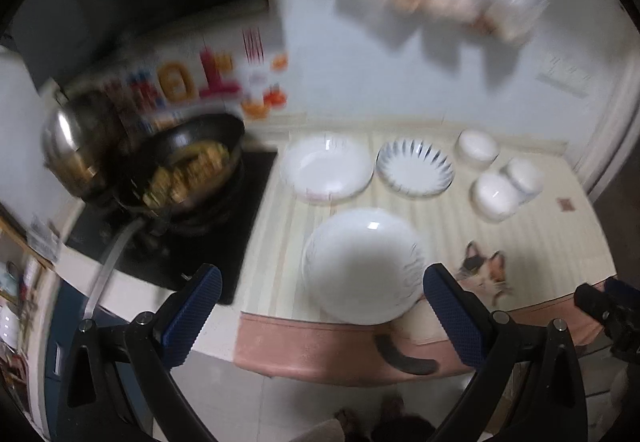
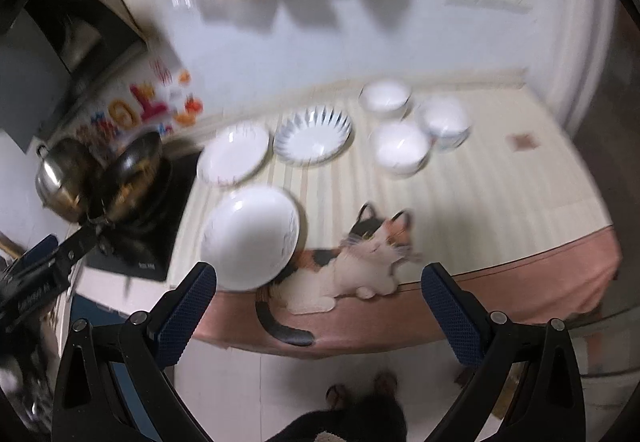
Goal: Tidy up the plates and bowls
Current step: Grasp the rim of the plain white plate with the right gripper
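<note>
Three plates lie on the striped cloth: a white plate (image 1: pixel 362 266) (image 2: pixel 250 238) at the front edge, a white plate (image 1: pixel 328 167) (image 2: pixel 234 153) behind it, and a blue-patterned plate (image 1: pixel 416 167) (image 2: pixel 314 135) to the right. Three white bowls (image 1: pixel 496 195) (image 2: pixel 400 147) stand at the back right. My left gripper (image 1: pixel 322 314) is open and empty, held in front of the near plate. My right gripper (image 2: pixel 318 306) is open and empty, above the counter's front edge by the cat picture. Both views are blurred.
A black wok with food (image 1: pixel 192 165) (image 2: pixel 132 173) and a steel pot (image 1: pixel 72 145) (image 2: pixel 60 177) sit on the black stove at the left. The cat print (image 2: pixel 360 258) lies on the cloth's front. The wall stands behind. The floor lies below the counter edge.
</note>
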Motion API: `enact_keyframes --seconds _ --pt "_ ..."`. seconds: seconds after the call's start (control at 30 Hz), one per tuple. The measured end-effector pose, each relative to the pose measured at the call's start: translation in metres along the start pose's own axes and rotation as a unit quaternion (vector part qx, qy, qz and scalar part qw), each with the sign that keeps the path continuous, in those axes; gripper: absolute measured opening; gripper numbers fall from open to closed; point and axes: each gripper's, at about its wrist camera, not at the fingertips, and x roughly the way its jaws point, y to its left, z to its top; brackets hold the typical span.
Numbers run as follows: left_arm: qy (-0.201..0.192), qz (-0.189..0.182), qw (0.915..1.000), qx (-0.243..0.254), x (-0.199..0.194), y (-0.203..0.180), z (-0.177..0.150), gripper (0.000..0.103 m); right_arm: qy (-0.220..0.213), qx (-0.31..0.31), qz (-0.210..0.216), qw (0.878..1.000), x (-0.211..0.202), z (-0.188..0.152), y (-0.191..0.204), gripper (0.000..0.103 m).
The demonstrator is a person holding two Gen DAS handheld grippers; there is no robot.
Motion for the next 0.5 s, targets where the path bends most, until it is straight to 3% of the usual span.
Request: enact_keyframes --seconds 0.17,0.27,0.43,0.5 --pt "0.083 -0.016 0.9962 -0.017 0.100 0.016 0.002 0.100 0.072 -0.008 0.033 0.997 0.122 0.018 -0.006 0.103" --pt "0.131 -0.025 0.9908 -0.020 0.157 0.019 0.001 0.090 0.116 -0.017 0.061 0.991 0.192 0.033 -0.003 0.101" --pt "0.207 -0.052 0.9741 -0.074 0.236 0.042 -0.002 0.074 0.175 -0.027 0.082 0.981 0.287 0.054 0.003 0.093" --pt "0.233 -0.062 0.9664 -0.091 0.259 0.050 -0.005 0.071 0.193 -0.024 0.089 0.977 0.314 0.057 0.005 0.085"
